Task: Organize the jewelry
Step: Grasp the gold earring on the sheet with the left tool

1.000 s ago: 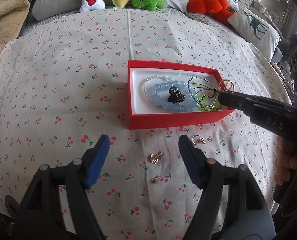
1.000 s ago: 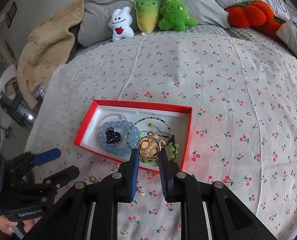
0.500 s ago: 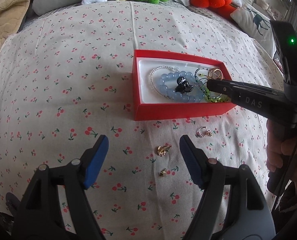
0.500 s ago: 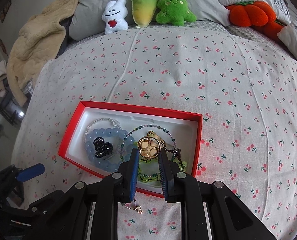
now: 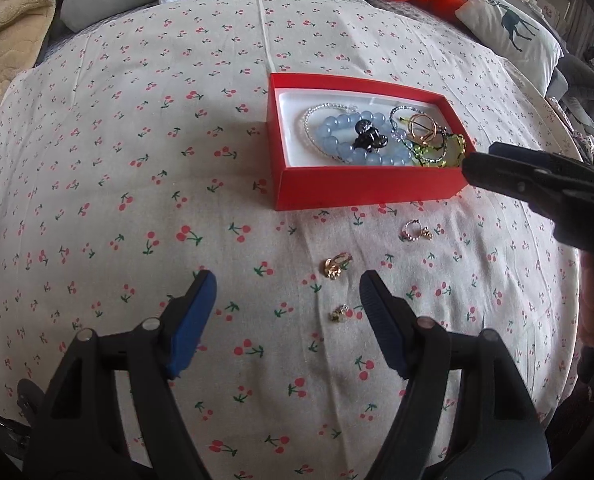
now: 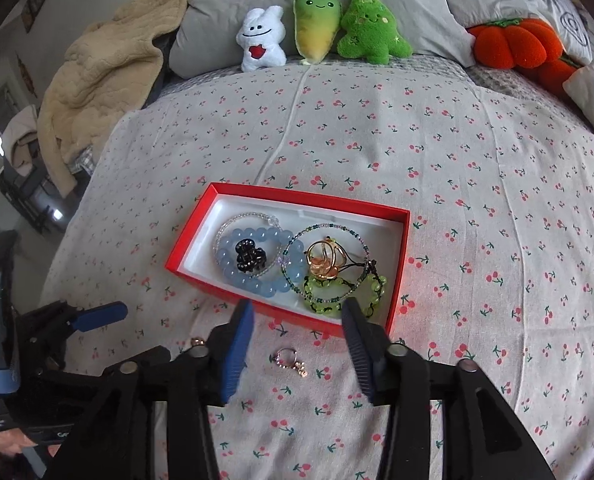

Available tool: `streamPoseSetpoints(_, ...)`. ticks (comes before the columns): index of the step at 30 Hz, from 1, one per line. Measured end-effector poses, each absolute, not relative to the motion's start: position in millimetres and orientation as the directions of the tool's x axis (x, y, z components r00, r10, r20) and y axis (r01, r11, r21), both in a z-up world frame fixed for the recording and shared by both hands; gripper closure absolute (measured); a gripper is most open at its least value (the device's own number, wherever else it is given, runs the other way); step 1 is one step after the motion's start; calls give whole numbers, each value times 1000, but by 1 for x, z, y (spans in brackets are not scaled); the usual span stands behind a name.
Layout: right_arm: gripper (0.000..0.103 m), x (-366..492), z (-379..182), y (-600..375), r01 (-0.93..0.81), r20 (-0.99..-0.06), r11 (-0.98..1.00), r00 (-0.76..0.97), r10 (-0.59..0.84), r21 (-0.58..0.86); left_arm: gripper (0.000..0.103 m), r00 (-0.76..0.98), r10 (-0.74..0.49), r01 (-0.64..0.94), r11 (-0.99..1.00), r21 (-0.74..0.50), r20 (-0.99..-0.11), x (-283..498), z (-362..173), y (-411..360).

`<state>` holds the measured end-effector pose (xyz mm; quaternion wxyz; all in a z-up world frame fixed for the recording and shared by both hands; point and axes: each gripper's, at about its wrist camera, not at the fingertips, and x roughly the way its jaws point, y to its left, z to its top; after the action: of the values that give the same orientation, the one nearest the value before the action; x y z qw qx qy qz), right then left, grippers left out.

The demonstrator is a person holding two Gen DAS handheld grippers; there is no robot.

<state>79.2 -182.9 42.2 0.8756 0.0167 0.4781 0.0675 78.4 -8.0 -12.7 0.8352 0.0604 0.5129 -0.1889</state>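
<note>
Jewelry box (image 6: 399,264) at frame centre – we note right gripper (image 6: 297,322) fingers opening, empty; left gripper (image 5: 287,292) fingers spread.

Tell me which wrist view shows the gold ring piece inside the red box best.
The right wrist view: the gold ring piece lies near the middle of the picture, unobstructed, on the green bead bracelet in the red box. In the left wrist view it is smaller and farther off, near the box's right end.
</note>
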Motion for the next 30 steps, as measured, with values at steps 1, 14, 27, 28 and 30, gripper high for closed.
streamPoseSetpoints(1,34,71,44,-182,-113,-824,990,550,136,88,29,405,-256,388,918,-88,-878,75,-14,-7)
streamPoseSetpoints(14,34,14,2,-174,-225,-873,974,477,102,-9,33,407,-335,502,859,-99,-850,52,-30,0)
streamPoseSetpoints(27,34,20,-17,-189,-175,-900,985,427,89,14,63,353,-354,504,852,-142,-866,74,-44,-33)
streamPoseSetpoints(28,34,21,-16,-189,-173,-900,985,427,89,15,64,354,-350,504,852,-138,-867,75,-45,-35)
streamPoseSetpoints(30,34,23,-15,-190,-170,-898,985,430,89,16,65,354,-344,509,851,-129,-870,77,-46,-39)
